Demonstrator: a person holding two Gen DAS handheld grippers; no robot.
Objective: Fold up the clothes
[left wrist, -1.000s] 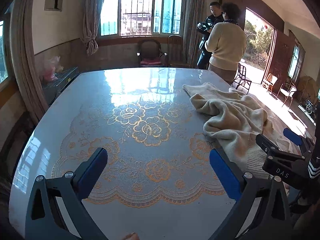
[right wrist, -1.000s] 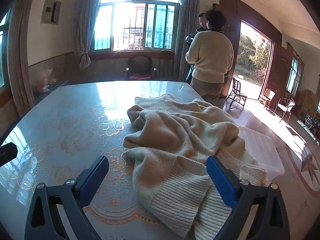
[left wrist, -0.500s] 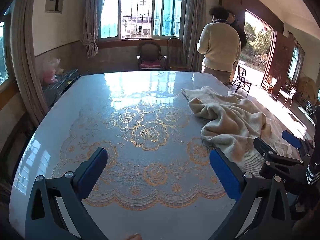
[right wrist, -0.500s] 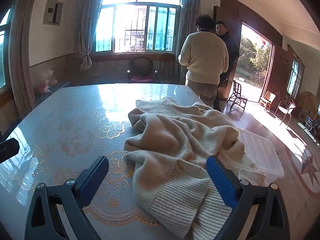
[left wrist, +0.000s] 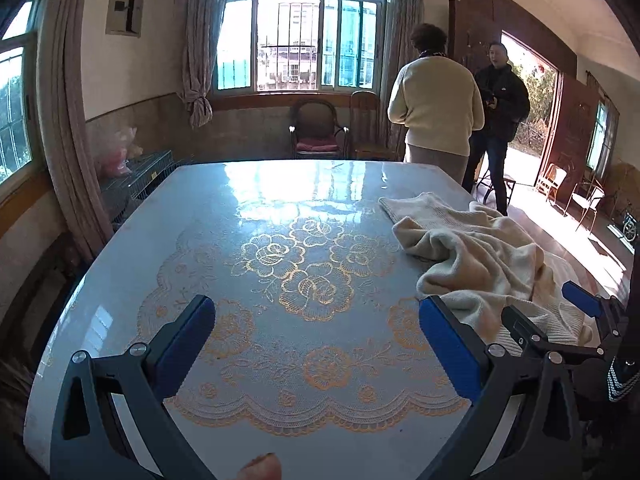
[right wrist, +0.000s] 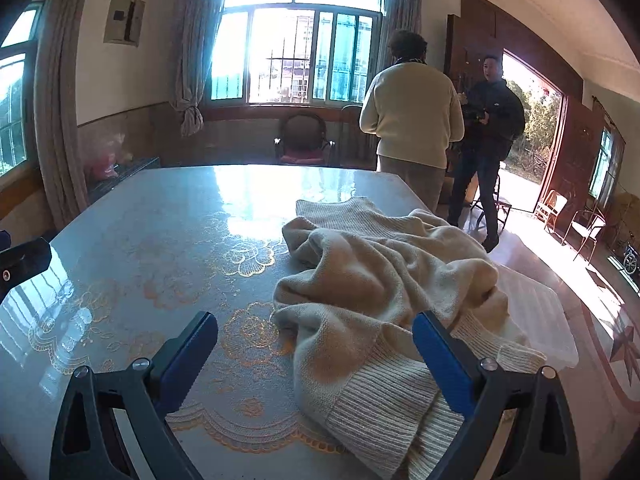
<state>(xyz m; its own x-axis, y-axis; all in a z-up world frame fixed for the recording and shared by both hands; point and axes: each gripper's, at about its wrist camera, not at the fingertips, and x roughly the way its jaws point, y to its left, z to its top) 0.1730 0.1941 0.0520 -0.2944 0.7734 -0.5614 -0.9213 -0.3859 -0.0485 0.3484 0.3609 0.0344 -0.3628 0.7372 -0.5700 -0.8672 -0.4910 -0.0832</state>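
Both hand-held grippers [left wrist: 316, 332] [right wrist: 316, 344] gape; crumpled sweater [right wrist: 384, 288] stretches away, ribbed hem nearest.

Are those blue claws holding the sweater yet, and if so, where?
No. Both the left gripper and right gripper are open and empty; the cream sweater lies crumpled on the table.

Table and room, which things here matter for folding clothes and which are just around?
For the job: cream sweater, crumpled on the table; left gripper and right gripper, both open.

Just around: clear plastic lid, wicker chair, pink bag.
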